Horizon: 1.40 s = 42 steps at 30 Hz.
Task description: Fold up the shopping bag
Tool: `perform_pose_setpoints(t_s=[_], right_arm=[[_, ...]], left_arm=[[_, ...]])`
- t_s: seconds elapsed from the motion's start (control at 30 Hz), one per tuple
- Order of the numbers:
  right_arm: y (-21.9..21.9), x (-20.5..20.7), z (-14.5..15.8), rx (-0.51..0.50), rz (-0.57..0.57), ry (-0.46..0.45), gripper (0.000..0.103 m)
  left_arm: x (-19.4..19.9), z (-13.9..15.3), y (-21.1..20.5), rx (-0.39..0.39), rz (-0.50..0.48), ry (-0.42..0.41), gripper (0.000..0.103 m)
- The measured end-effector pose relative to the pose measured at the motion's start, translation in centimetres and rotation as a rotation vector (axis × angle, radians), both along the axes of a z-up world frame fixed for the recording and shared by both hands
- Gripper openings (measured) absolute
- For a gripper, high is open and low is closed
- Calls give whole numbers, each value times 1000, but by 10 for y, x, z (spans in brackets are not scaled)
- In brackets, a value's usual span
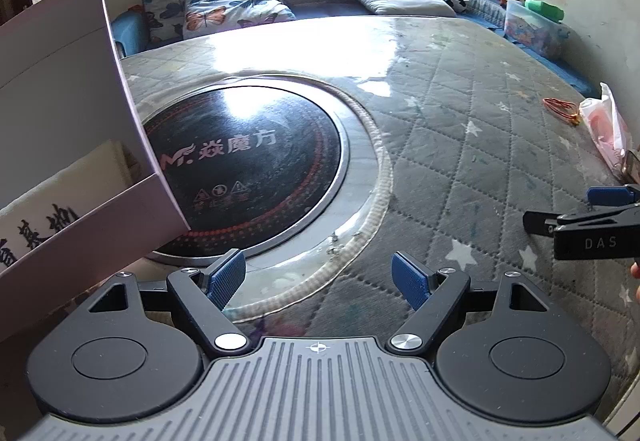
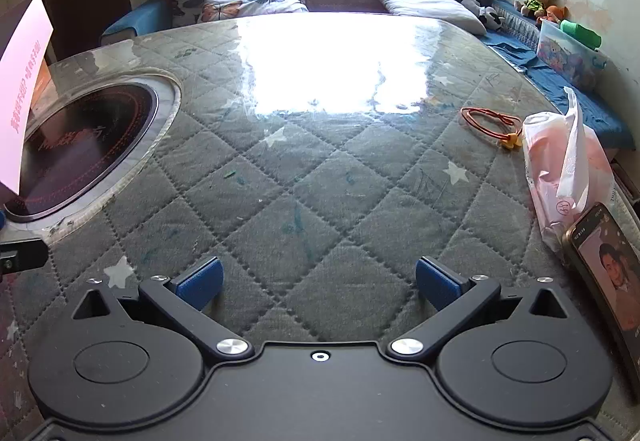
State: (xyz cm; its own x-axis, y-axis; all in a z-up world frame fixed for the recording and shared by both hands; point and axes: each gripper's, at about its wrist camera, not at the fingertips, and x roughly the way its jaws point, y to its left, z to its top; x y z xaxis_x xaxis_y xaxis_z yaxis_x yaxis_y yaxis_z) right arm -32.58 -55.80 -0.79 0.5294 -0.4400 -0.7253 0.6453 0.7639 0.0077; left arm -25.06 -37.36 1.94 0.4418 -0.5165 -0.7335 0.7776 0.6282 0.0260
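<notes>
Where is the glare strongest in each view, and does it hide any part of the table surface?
Left wrist view: window glare whitens the far table cover and streaks the black cooktop, though its lettering stays readable. Right wrist view: a larger white patch erases the quilted pattern mid-table; the pink plastic bag stays clear. Both views bend at the edges.

The left gripper (image 1: 318, 279) is hovering with its jaws spread wide, the two blue pads (image 1: 227, 275) angling outward and nothing sitting between them. The right gripper (image 2: 318, 281) is likewise hanging wide open, its blue pads (image 2: 436, 283) splayed apart and gripping nothing. In the left wrist view the right gripper is showing at the far right edge as a black body pointing leftward, with a bit of the person's hand (image 1: 636, 275) peeking in just below it.
</notes>
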Motion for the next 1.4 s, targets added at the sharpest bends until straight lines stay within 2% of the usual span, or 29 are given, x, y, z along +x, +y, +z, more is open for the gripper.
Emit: perform_pose_setpoints(t_s=[0.7,1.4], right_arm=[[-14,0,-3,-40,3,-31,103],[-31,-2,-5,-67,6,-64,103]], left_arm=[[8,11,58,0,30,-12,81],[11,25,107,-17,143,6,81]])
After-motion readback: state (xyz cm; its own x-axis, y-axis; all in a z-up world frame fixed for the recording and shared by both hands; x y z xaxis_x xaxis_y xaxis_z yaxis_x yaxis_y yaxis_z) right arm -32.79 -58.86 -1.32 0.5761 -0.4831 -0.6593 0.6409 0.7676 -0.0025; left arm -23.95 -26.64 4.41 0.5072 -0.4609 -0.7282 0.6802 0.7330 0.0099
